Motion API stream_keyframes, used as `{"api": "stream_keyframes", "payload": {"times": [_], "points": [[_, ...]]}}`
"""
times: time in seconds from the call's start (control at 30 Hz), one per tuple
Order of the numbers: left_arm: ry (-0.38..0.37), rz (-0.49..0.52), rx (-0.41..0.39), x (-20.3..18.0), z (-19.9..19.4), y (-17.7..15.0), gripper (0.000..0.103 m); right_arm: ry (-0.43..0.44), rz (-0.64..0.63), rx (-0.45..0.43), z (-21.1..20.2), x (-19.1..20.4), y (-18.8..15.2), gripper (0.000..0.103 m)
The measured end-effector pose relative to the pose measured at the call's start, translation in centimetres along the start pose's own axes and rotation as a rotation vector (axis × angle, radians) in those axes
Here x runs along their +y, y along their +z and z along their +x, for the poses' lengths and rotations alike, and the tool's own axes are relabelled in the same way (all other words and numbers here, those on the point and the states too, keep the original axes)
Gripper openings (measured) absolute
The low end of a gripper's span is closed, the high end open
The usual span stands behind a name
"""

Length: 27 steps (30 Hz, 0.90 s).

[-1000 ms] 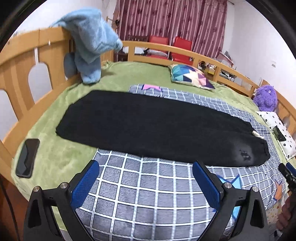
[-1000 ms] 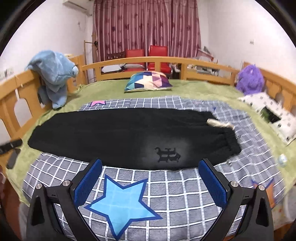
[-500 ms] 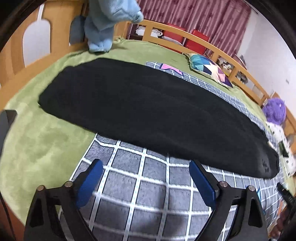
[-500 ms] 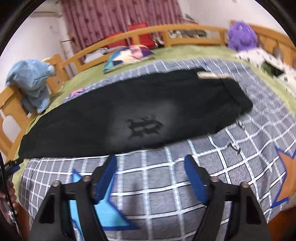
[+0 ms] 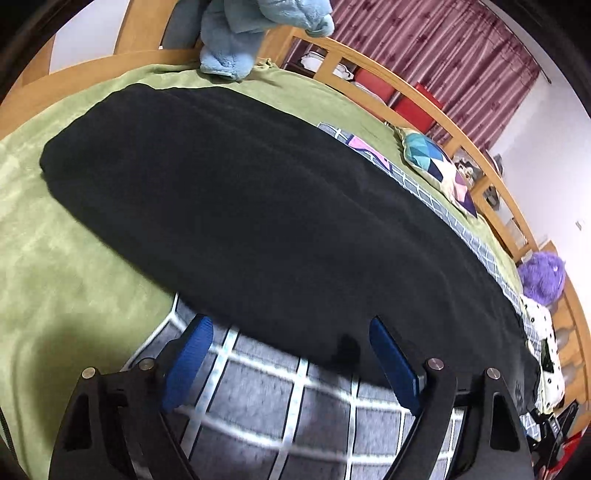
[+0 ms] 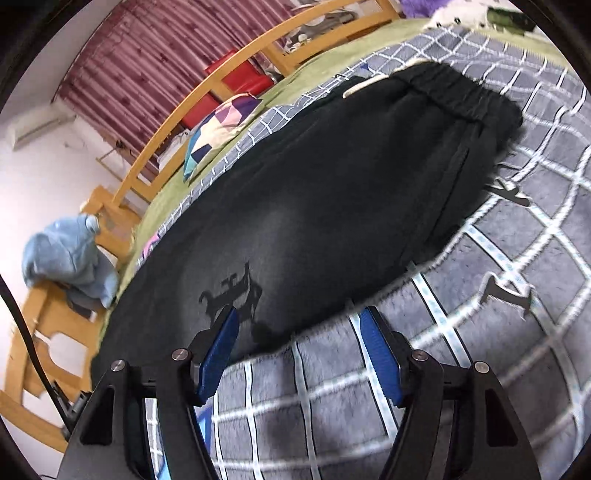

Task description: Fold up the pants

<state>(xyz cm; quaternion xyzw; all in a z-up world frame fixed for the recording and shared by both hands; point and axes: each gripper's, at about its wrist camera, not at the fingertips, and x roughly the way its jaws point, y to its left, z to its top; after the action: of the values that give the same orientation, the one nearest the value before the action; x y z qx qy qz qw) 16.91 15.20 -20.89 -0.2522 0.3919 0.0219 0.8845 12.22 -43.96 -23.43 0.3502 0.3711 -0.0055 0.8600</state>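
Observation:
Black pants (image 5: 266,206) lie flat and long across the bed, folded lengthwise, waistband toward the right. In the right wrist view the pants (image 6: 332,206) show a dark printed emblem (image 6: 232,295) and an elastic waistband (image 6: 465,92). My left gripper (image 5: 288,325) hovers at the near edge of the pants, its blue pads (image 5: 188,354) apart and its jaws closing, with the hem edge just between the tips. My right gripper (image 6: 297,317) sits at the near edge by the emblem, jaws apart, pads (image 6: 380,354) not pressing the cloth.
A grey checked blanket (image 5: 303,417) lies over a green sheet (image 5: 55,266). A wooden bed rail (image 5: 424,110) rings the bed. A blue plush (image 5: 255,33), a patterned pillow (image 5: 436,162) and a purple plush (image 5: 543,277) sit along the far side.
Both grippers dropped toward the near edge of the pants and rolled, tilting the views. Both sets of jaws narrowed. The pants have not moved.

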Motion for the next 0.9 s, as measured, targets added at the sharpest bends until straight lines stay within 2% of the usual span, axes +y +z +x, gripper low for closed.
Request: {"api": "stream_keyframes", "payload": {"times": [0.1, 0.13, 0.17, 0.2, 0.23, 0.27, 0.33, 0.53, 0.73, 0.8, 0.9], "points": [[0.028, -0.011, -0.003, -0.1, 0.5, 0.8, 0.072, -0.018, -0.005, 0.001, 1.1, 0.4, 0.8, 0.067], [0.05, -0.017, -0.003, -0.1, 0.7, 1.1, 0.055, -0.04, -0.022, 0.007, 1.5, 0.9, 1.0, 0.065], [0.088, -0.022, 0.003, 0.1, 0.9, 1.5, 0.036, -0.059, -0.032, 0.009, 1.9, 1.1, 1.5, 0.048], [0.108, -0.022, 0.012, 0.3, 1.1, 2.0, 0.029, -0.085, -0.045, 0.008, 2.2, 1.4, 1.8, 0.031], [0.108, -0.021, 0.016, 0.5, 1.0, 2.5, 0.019, -0.106, -0.059, 0.011, 2.4, 1.7, 2.1, 0.022], [0.096, -0.022, 0.017, 0.7, 0.8, 2.9, 0.015, -0.109, -0.07, 0.012, 2.4, 2.1, 2.4, 0.017], [0.04, -0.017, 0.018, 0.8, -0.1, 4.2, 0.014, -0.103, -0.098, -0.02, 1.6, 3.1, 3.0, 0.015], [-0.026, 0.049, -0.059, -1.4, -3.0, 7.9, 0.014, -0.074, -0.256, -0.089, -1.1, 7.9, 6.2, 0.015], [0.005, 0.178, -0.173, -6.8, -2.8, 13.0, 0.014, -0.079, -0.379, -0.111, 0.9, 11.5, 11.6, 0.015], [0.029, 0.209, -0.191, -8.9, -1.1, 15.0, 0.014, -0.091, -0.41, -0.124, 2.3, 12.4, 13.6, 0.014], [0.074, 0.24, -0.209, -11.6, 2.9, 18.0, 0.014, -0.086, -0.347, -0.11, 5.7, 12.8, 17.5, 0.016]]}}
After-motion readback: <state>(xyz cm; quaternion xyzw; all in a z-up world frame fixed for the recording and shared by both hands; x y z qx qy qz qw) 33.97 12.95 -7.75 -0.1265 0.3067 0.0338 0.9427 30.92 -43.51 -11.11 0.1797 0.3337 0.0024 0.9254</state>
